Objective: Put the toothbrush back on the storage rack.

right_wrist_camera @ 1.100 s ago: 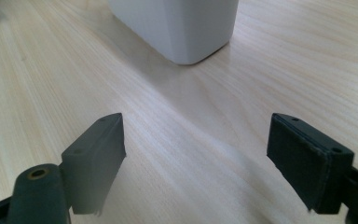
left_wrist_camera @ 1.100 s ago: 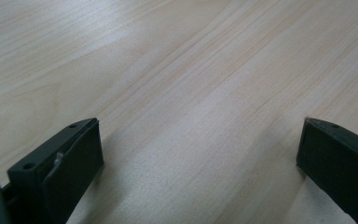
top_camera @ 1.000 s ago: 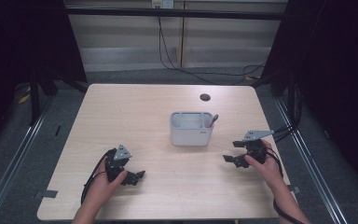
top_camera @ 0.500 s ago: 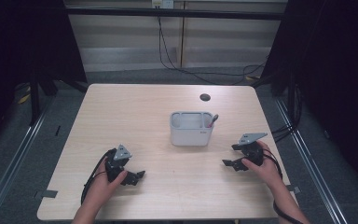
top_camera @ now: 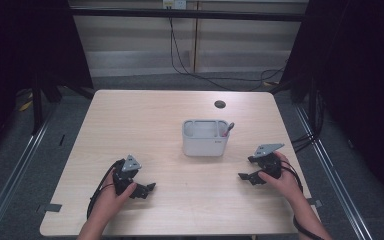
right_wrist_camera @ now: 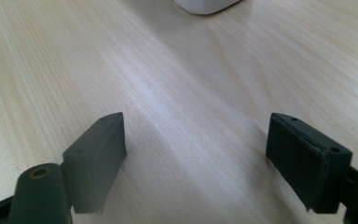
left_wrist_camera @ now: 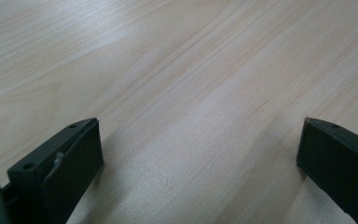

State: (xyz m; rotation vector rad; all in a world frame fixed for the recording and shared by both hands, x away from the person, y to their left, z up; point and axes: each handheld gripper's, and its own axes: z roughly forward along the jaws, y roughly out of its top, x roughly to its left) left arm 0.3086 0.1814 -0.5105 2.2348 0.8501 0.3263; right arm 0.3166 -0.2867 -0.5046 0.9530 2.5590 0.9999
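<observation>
A white bin [top_camera: 205,138] stands mid-table with a thin pen-like object [top_camera: 228,128] leaning in its right compartment. My left gripper [top_camera: 146,190] rests low over the front left of the table, held by a hand, its jaws wide apart with only bare wood between them; in the left gripper view the left gripper [left_wrist_camera: 200,154] is open. My right gripper [top_camera: 246,177] sits at the front right, lower right of the bin, open and empty. In the right gripper view the right gripper [right_wrist_camera: 196,154] points toward the bin's bottom edge [right_wrist_camera: 205,5].
The light wooden table [top_camera: 145,125] has a small dark round hole [top_camera: 220,104] near its back right. Black cables [top_camera: 100,187] trail from both grippers. Dark curtains and metal floor rails flank the table.
My right gripper has slid a little toward the front edge and lower over the table. The left gripper has stayed put.
</observation>
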